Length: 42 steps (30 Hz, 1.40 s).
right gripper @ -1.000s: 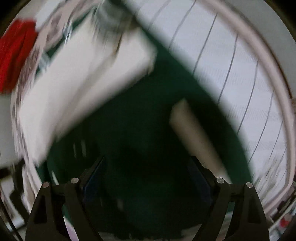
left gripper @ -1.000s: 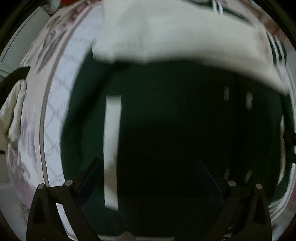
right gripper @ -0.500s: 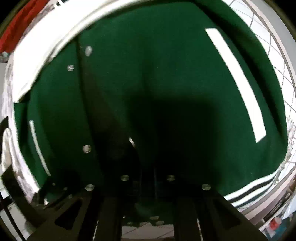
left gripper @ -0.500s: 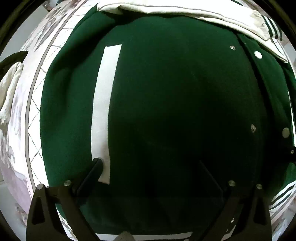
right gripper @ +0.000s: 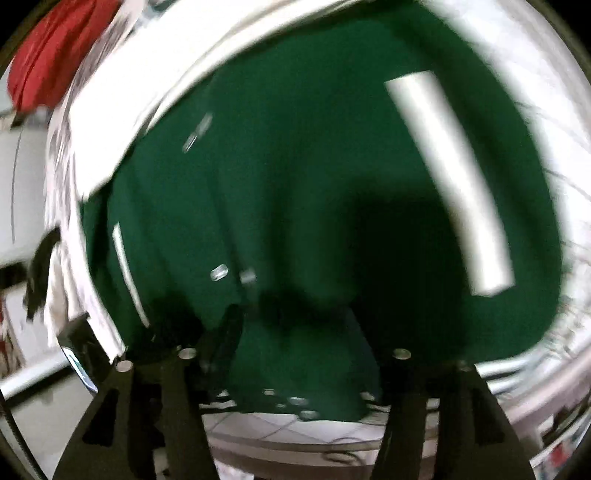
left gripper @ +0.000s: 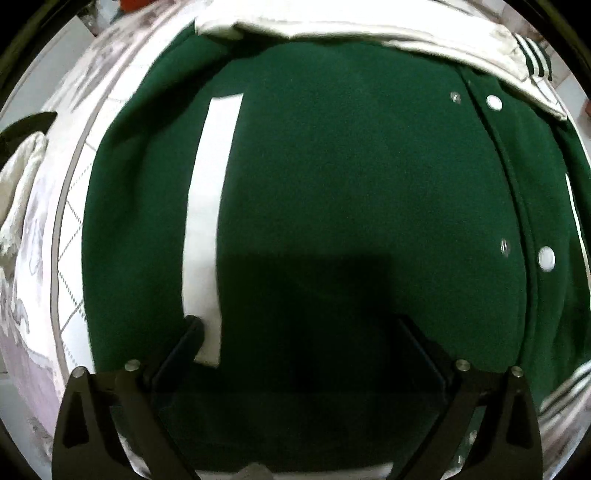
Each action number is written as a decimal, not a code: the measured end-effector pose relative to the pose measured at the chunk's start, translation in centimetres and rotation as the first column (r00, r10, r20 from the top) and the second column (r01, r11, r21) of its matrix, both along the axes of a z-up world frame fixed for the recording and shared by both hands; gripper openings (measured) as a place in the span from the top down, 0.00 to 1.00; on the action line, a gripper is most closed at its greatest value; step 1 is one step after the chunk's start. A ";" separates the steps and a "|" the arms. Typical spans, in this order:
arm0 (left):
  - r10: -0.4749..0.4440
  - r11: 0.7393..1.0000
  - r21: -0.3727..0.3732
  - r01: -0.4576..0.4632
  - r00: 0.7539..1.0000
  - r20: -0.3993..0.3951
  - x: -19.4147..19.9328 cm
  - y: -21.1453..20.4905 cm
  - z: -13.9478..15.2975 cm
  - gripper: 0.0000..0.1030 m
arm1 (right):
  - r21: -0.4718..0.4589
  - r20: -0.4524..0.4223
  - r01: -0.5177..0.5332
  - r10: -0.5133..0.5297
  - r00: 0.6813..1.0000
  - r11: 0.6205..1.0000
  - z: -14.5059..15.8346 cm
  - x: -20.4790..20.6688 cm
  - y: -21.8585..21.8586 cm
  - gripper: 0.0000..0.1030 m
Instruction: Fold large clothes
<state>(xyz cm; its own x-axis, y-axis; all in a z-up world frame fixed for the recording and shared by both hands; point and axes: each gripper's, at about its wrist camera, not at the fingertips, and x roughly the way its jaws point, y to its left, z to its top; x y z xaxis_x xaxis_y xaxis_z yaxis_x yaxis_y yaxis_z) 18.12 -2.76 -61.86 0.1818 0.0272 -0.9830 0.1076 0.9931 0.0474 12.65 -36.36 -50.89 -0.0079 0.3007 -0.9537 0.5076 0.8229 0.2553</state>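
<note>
A dark green varsity jacket (left gripper: pixel 351 184) with white sleeves, snap buttons and white pocket strips lies spread on a patterned cloth. It fills the left wrist view. My left gripper (left gripper: pixel 295 328) is open just above the jacket's lower body, its left finger by the white pocket strip (left gripper: pixel 207 221). In the blurred right wrist view the same jacket (right gripper: pixel 314 166) fills the frame. My right gripper (right gripper: pixel 299 325) is open, with a bunch of green hem fabric lying between its fingers.
A white and grey patterned cloth (left gripper: pixel 70 229) covers the surface under the jacket. A red garment (right gripper: pixel 40 62) lies at the far left in the right wrist view. A white sleeve (left gripper: pixel 369 29) lies folded across the jacket's top.
Both grippers came down close over the jacket. My right gripper was shut on the hem half a second ago and has now opened. The right view is blurred by motion.
</note>
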 end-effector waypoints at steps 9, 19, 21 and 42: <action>0.133 0.991 0.009 -0.133 0.991 0.023 2.0 -1.2 2.1 0.00 | 0.011 -0.017 0.079 -0.079 0.997 0.997 -0.5 -1.6 -10.3 0.41; 0.076 0.971 0.221 -0.090 0.995 0.071 4.7 -12.4 3.0 0.00 | -0.014 0.076 -0.019 0.020 0.997 1.000 -0.9 6.4 -17.6 0.41; 0.049 0.951 0.304 -0.062 0.998 0.050 6.9 -14.5 1.5 0.00 | 0.000 0.106 -0.033 0.032 0.994 0.999 -1.4 9.2 -18.4 0.41; 0.131 0.956 0.248 -0.154 0.986 0.106 6.9 -13.2 1.4 0.00 | 0.021 0.079 -0.101 0.099 0.992 0.995 -7.5 11.9 -29.7 0.60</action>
